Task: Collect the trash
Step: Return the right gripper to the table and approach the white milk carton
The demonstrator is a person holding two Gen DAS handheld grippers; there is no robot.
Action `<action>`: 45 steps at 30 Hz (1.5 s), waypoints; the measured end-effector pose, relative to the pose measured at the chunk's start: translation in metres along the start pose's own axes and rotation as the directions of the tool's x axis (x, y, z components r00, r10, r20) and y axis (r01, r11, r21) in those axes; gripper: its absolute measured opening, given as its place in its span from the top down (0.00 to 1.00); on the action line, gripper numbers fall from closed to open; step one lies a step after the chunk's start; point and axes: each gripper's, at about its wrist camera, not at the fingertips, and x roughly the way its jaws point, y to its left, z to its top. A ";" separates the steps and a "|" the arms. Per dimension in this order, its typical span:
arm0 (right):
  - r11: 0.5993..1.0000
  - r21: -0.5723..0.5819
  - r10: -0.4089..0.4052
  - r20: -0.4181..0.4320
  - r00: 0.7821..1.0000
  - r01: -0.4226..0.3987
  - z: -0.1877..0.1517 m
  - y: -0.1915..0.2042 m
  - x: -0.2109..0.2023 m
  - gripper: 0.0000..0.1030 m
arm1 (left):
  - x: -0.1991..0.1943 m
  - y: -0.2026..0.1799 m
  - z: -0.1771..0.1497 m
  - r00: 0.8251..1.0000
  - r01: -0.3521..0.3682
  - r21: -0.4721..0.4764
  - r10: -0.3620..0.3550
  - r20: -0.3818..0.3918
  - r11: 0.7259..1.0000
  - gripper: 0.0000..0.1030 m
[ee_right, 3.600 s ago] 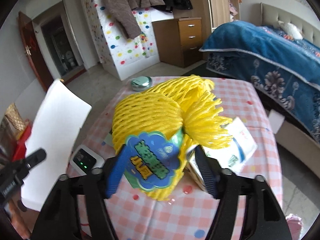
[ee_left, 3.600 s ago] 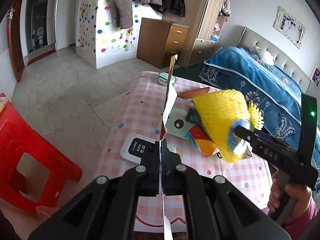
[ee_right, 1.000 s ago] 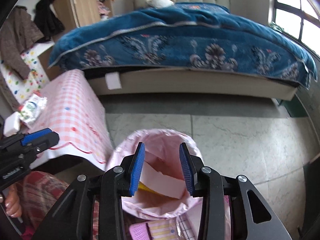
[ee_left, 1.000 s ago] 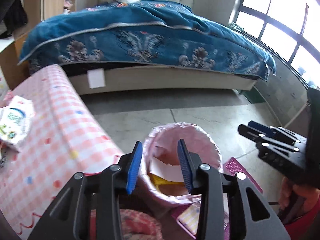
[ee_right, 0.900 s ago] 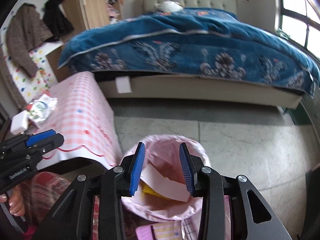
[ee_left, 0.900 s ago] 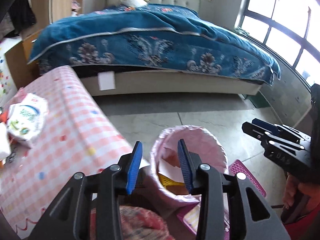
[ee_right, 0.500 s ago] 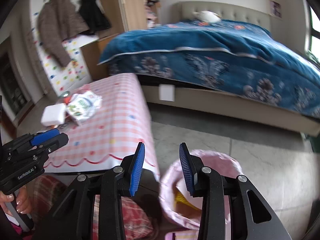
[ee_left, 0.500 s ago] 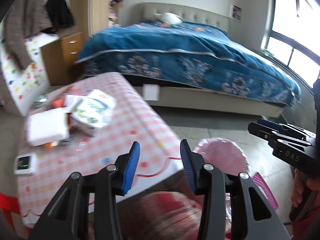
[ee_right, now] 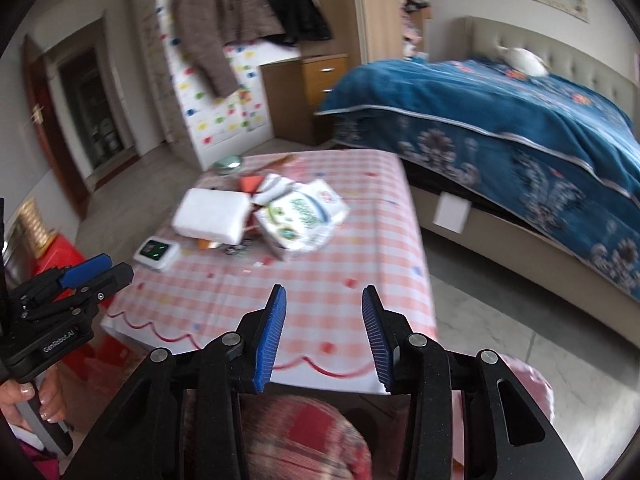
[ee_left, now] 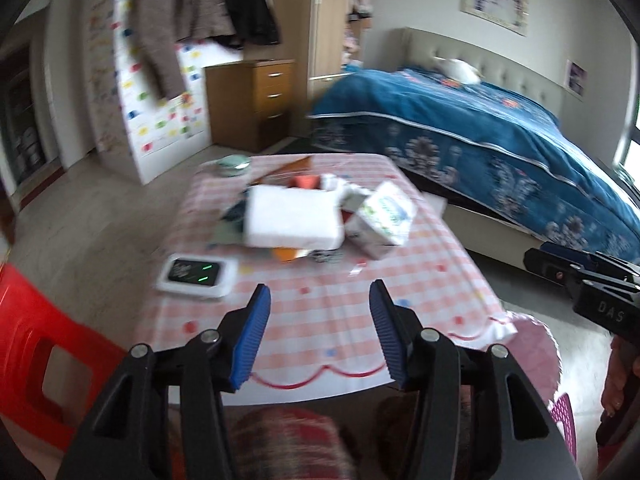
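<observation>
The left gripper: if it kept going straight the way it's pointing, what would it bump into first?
Most likely the pink checked tablecloth: the left gripper is empty, its jaws have just been opening, and it tilts down at bare cloth. The white foam block lies farther on, though depth is hard to judge.

Mounted behind each pair of jaws, aimed forward and downward from the near end of the tabletop [ee_left: 332, 312]. Left view set slightly further left, taking in the red stool [ee_left: 36, 344]. Right view further right. Shared by both: checked tabletop, white foam block [ee_left: 294, 216], bed [ee_right: 520, 120], wardrobe wall.
</observation>
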 end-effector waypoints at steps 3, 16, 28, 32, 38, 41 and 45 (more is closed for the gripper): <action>0.999 -0.042 0.025 -0.006 1.000 -0.025 0.008 0.021 0.008 0.57 | 0.000 0.020 -0.003 1.000 -0.029 -0.035 0.028 -0.002 0.999 0.47; 0.996 -0.081 0.038 -0.026 0.999 -0.040 0.033 0.051 0.046 0.47 | 0.018 0.062 -0.004 0.992 -0.128 -0.080 0.127 -0.017 0.989 0.29; 0.998 -0.055 0.006 -0.043 0.999 -0.008 0.030 0.037 0.071 0.45 | 0.056 0.081 0.005 0.992 -0.122 -0.095 0.118 -0.049 0.988 0.28; 0.999 -0.036 0.002 -0.049 0.999 -0.004 0.030 0.026 0.078 0.45 | 0.074 0.071 0.012 0.996 -0.077 -0.066 0.074 -0.042 0.995 0.29; 1.000 -0.021 -0.004 -0.058 0.998 0.002 0.032 0.016 0.088 0.45 | 0.109 0.057 0.024 0.998 -0.028 0.013 0.028 -0.053 1.000 0.35; 1.000 -0.013 -0.007 -0.065 0.998 0.006 0.032 0.011 0.094 0.45 | 0.124 0.054 0.028 0.998 -0.001 0.034 0.003 -0.067 0.999 0.35; 1.000 -0.011 -0.006 -0.077 0.997 0.006 0.033 0.009 0.101 0.45 | 0.138 0.050 0.031 0.996 0.037 0.073 -0.031 -0.079 0.997 0.35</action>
